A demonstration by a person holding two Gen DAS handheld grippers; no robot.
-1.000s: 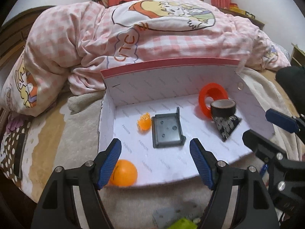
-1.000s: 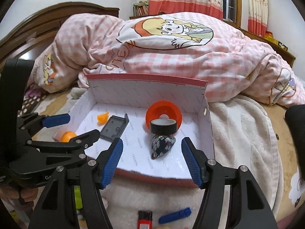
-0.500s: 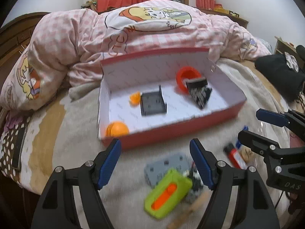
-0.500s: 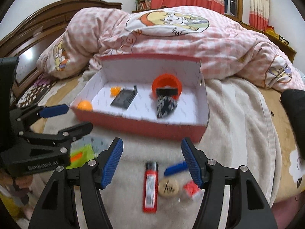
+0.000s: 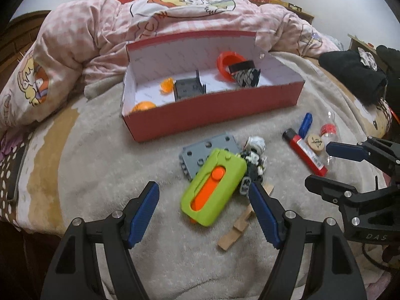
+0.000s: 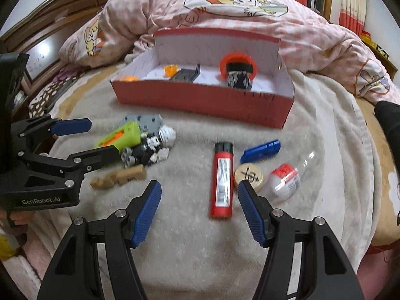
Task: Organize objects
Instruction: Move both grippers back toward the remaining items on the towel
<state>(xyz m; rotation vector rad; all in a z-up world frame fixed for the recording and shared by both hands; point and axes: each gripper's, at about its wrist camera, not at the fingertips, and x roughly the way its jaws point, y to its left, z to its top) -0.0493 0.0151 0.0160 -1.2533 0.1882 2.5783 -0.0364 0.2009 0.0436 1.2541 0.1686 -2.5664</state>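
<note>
Both tools have pulled back from over the red box [image 5: 212, 117] and dropped toward the loose things on the near side of the bed [image 5: 100, 150]; a second ago the box floor filled both views, and now the whole box sits farther off with the scattered items in front. That suggests the last drop-off is finished and a new pick is being lined up.

The left tool [image 5: 202, 212] is released, its blue pads wide apart and empty, with the green and orange case [image 5: 212, 187] lying just ahead between them. That case leans on a grey plate [image 5: 210, 150] and a heap of small black and white toy parts [image 5: 253, 160], with a wooden clip [image 5: 240, 222] near it.

The right tool [image 6: 198, 210] is also released and holds nothing. The red lighter [image 6: 222, 180] lies on the blanket between its pads, with a blue clip [image 6: 260, 150], a wooden disc [image 6: 248, 175] and a clear capsule [image 6: 285, 180] just to the right.

Already in the box are an orange ball [image 5: 143, 106], a small orange piece [image 5: 167, 86], a dark tray [image 5: 188, 88], an orange ring [image 5: 228, 61] and a roll of black tape [image 5: 241, 66]. About half the sorting looks done.
</note>
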